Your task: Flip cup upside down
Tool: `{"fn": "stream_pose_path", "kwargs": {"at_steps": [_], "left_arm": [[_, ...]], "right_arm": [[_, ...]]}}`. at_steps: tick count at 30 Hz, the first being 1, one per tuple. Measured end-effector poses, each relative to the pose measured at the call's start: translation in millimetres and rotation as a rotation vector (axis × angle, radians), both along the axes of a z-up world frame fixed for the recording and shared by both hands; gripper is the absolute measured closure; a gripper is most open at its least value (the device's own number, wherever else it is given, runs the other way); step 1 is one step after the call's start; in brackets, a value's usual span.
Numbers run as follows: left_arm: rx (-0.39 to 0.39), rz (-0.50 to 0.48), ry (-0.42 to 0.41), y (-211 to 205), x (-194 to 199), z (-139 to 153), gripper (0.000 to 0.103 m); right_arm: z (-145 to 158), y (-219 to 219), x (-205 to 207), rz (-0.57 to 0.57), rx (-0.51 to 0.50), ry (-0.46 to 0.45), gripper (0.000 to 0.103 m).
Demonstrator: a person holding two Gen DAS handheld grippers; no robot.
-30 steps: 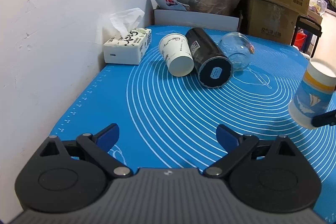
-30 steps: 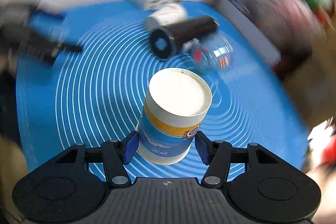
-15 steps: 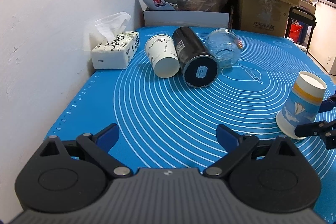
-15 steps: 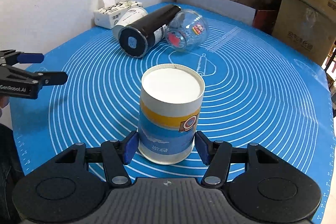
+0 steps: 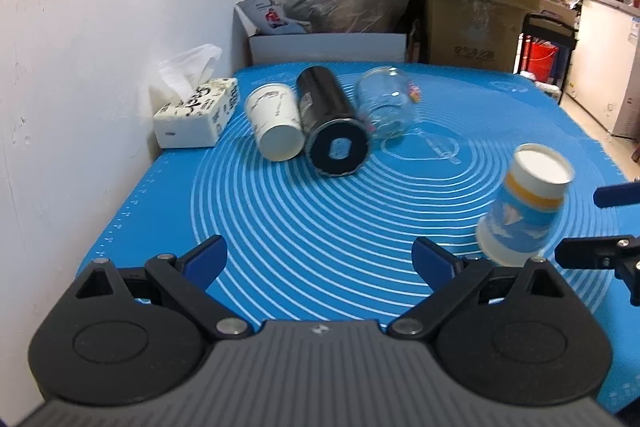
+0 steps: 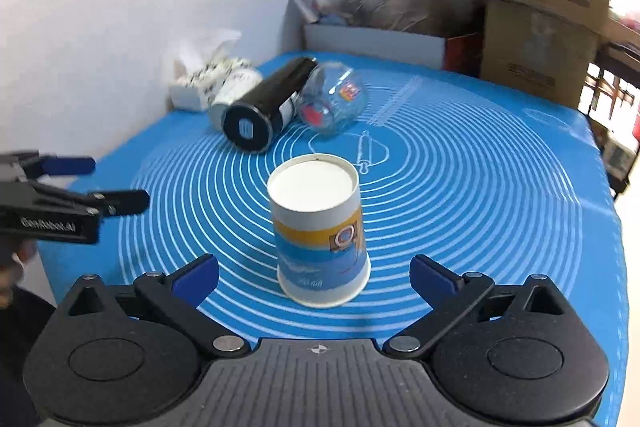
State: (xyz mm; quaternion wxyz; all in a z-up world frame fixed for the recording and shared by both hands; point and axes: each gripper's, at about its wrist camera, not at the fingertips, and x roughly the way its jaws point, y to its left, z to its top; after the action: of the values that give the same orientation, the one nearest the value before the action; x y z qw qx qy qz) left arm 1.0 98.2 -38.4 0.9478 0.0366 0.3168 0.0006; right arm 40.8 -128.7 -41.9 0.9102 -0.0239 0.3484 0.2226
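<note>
Now your right claw (image 6: 314, 275) stands spread wide, clear of the cup (image 6: 320, 231), which sits inverted, rim-down on the blue mat (image 6: 480, 187) so it rests stable; your left claw (image 5: 320, 259) gapes empty.

The right gripper (image 6: 314, 275) stands spread wide, clear of the cup (image 6: 320, 231), which sits upside down, seemingly slightly tilted, on the blue mat (image 6: 480, 195).
</note>
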Motion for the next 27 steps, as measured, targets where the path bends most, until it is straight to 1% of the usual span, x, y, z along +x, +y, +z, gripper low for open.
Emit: {"fn": "stream_pose_path", "kwargs": {"at_steps": [3,7,13,17,23,27], "left_arm": [[-0.01,-0.021,-0.002,-10,-8,4,0.005],[-0.009,-0.044,-0.006,-23,-21,8,0.005],[-0.013,-0.078,-0.009,-39,-42,12,0.005],[-0.021,-0.086,-0.002,-44,-53,10,0.005],[-0.02,-0.101,0.003,-48,-65,8,0.005],[-0.016,-0.111,-0.005,-49,-72,8,0.005]], "right_arm": [[6,-8,-17,-0.053,0.025,0.003,0.0],[14,-19,-41,-0.121,0.053,-0.027,0.0],[18,-29,-74,-0.221,0.054,-0.075,0.0],[17,-33,-90,-0.286,0.051,-0.084,0.0],[16,-35,-110,-0.301,0.065,-0.101,0.0],[18,-33,-121,-0.311,0.053,-0.122,0.0]]}}
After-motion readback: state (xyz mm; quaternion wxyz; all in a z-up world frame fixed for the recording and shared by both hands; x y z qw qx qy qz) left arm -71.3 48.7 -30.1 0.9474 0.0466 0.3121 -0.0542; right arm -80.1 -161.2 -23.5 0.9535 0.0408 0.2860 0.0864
